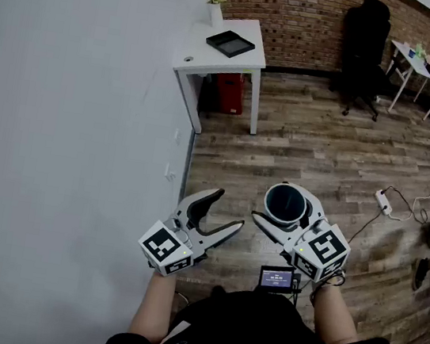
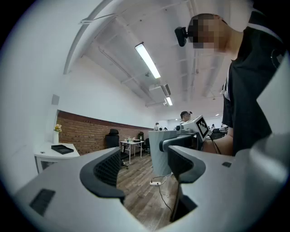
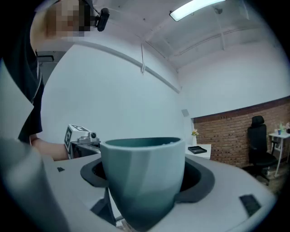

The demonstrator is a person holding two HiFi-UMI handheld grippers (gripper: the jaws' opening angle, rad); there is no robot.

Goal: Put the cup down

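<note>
Near the person, the left tool (image 1: 227, 211) hangs empty, jaws wide apart, while the right tool (image 1: 287, 212) grips the teal cup (image 1: 285, 202) upright over the floor (image 1: 322, 151); carry step, next probably reaching the far-left worktop (image 1: 216, 54), lowering, then releasing.

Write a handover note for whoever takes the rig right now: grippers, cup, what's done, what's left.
Left gripper: open, empty, held level beside the right one.
Right gripper: shut on the cup, which stands upright between its jaws.
Cup: in the air over the wooden floor, resting on nothing.
Done: the cup is gripped.
Left: put it down. The white table by the wall ahead looks like the nearest surface; a black tray lies on it.
</note>
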